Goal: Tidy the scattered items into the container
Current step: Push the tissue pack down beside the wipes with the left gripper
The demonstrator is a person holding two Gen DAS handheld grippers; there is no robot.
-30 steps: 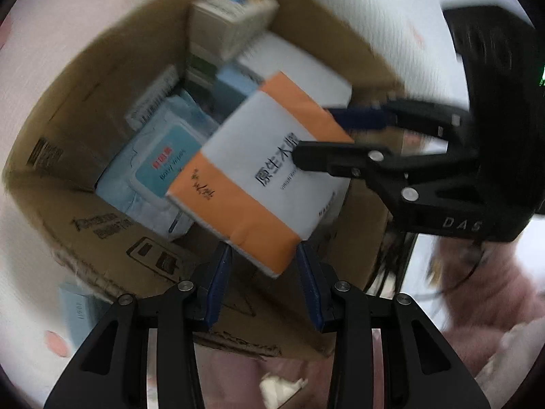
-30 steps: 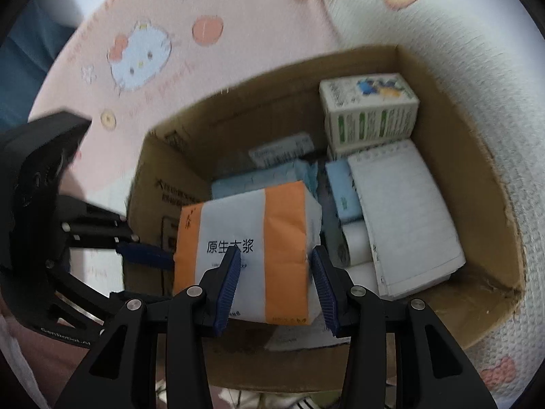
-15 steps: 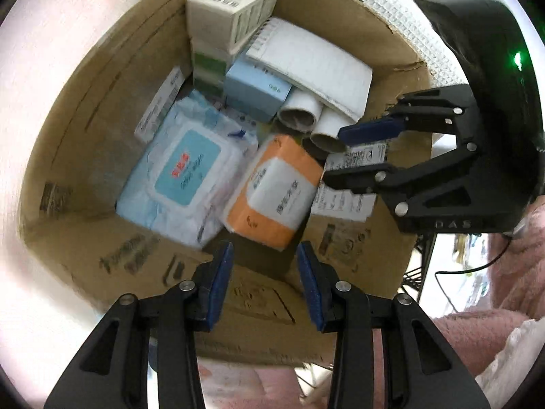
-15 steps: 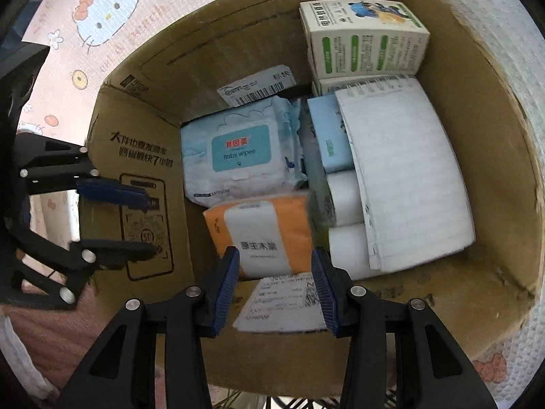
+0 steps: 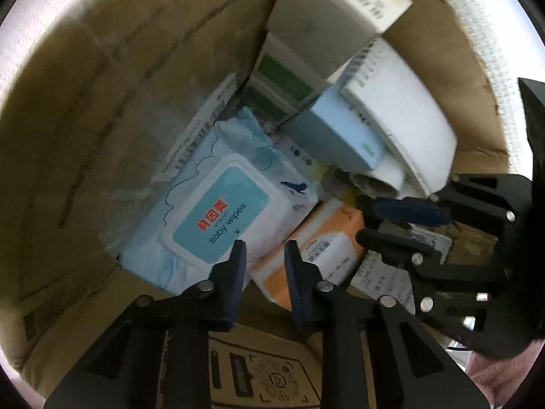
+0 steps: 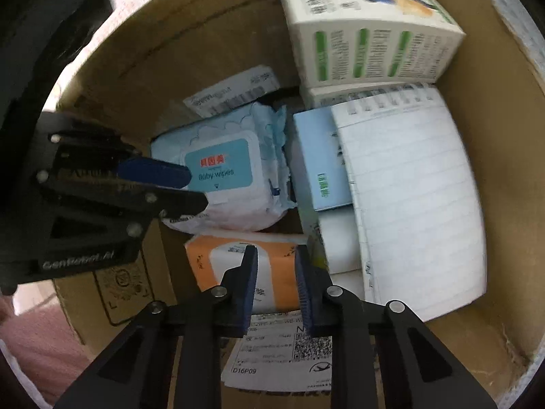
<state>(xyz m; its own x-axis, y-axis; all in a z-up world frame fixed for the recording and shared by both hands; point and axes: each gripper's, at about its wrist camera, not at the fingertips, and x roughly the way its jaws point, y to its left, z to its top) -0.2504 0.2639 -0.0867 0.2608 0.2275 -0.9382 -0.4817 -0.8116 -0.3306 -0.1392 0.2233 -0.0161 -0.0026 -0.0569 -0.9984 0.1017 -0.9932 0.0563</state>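
The orange-and-white tissue pack [image 5: 327,238] [image 6: 218,255] lies loose on the bottom of the cardboard box [image 5: 102,102] [image 6: 204,34], beside the baby wipes pack [image 5: 218,218] [image 6: 231,163]. My left gripper [image 5: 265,250] [image 6: 196,187] hangs inside the box over the wipes' near edge. Its jaws are closing and nothing is between them. My right gripper [image 6: 276,255] [image 5: 361,220] points straight down above the tissue pack, shut and empty, clear of the pack.
The box also holds a spiral notebook [image 6: 408,187], a green-and-white carton [image 6: 368,34], a light blue box [image 6: 320,156] and white rolls [image 6: 340,238]. A shipping label [image 6: 282,358] sticks to the near wall. Pink patterned fabric lies outside the box.
A second ago both grippers held the tissue pack above the box. It has dropped to the bottom, both grippers have sunk into the box, and their jaws have narrowed.
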